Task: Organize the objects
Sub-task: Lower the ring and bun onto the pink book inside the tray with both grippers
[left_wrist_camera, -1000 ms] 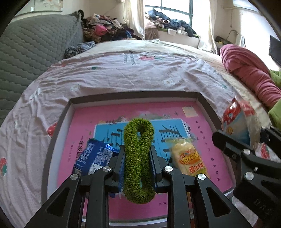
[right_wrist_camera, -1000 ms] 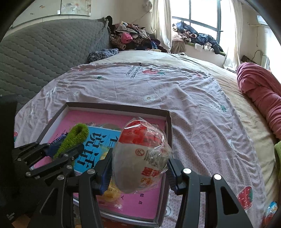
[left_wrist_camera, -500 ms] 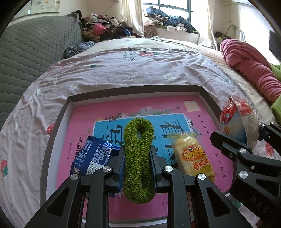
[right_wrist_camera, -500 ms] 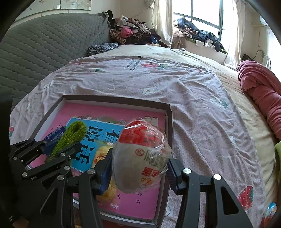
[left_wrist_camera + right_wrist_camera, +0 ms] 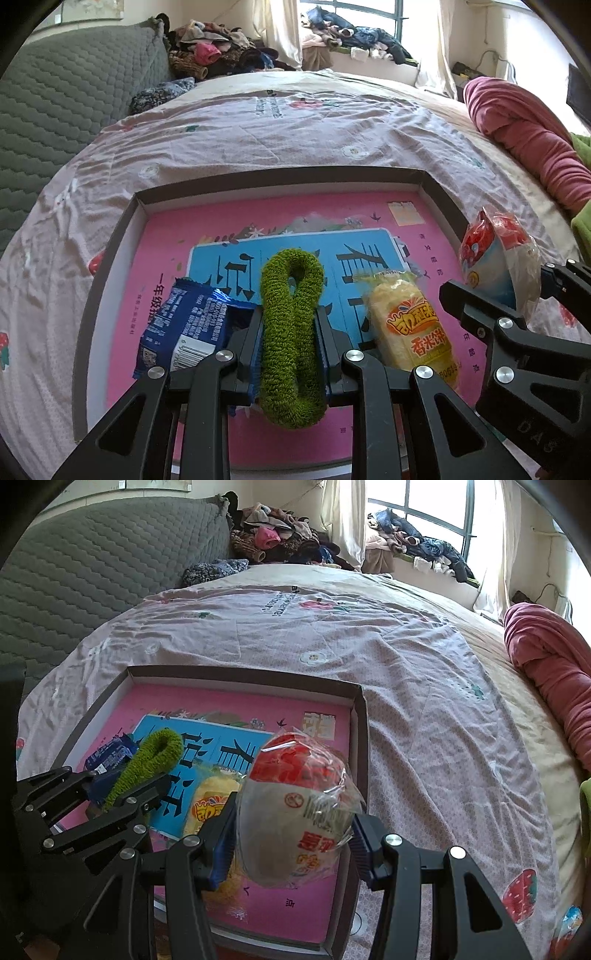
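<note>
My left gripper [image 5: 290, 332] is shut on a fuzzy green loop [image 5: 291, 325] and holds it over the pink-floored box tray [image 5: 280, 177]. A blue snack packet [image 5: 184, 328] and a yellow rice-cake packet [image 5: 410, 325] lie in the tray on either side of it. My right gripper [image 5: 291, 834] is shut on a clear-wrapped red and white snack bag [image 5: 299, 808], above the tray's right front corner [image 5: 360, 738]. The bag also shows in the left wrist view [image 5: 495, 254], and the green loop shows in the right wrist view [image 5: 151, 760].
The tray lies on a bed with a pale patterned sheet [image 5: 406, 672]. A grey quilted headboard [image 5: 92, 572] is at the left. A pink rolled blanket [image 5: 528, 140] lies at the right. Piled clothes [image 5: 280, 535] are at the far end.
Both grippers have moved forward over the tray, so the tray and its packets look nearer. Both grips are unchanged.
</note>
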{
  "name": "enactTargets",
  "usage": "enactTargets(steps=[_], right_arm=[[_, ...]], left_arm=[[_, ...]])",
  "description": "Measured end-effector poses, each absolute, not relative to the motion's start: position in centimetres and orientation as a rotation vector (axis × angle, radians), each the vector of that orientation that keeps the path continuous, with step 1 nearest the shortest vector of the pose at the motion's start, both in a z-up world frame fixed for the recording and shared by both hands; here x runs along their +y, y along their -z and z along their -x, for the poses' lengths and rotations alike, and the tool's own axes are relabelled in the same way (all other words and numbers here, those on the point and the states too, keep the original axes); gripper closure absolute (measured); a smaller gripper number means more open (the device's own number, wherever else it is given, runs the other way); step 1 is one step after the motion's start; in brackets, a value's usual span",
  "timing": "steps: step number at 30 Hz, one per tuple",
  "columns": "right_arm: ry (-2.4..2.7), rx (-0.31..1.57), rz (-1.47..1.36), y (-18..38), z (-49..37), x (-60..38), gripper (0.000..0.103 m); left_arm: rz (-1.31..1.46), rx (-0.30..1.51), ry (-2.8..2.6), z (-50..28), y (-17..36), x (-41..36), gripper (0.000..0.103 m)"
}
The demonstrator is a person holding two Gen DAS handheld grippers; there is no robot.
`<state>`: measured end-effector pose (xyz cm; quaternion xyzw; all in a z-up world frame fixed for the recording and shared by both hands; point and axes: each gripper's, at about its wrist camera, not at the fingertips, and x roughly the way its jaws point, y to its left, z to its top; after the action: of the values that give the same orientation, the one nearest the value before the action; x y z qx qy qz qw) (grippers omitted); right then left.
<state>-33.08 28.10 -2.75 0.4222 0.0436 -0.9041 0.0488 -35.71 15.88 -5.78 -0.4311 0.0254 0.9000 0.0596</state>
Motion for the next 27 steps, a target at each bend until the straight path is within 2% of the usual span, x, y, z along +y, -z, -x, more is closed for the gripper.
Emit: enactTargets(steps=[23,27], right_arm=[[2.726,0.201,-1.399,4.5,33.6,28.0,0.049],[2.723,0.204,-1.401,4.5,33.7,28.0,0.049]], left_arm=[[1.339,0.073,-2.697,36.0,6.6,16.0,0.075],[1.339,0.068,-2.702,36.1,6.6,16.0,0.071]])
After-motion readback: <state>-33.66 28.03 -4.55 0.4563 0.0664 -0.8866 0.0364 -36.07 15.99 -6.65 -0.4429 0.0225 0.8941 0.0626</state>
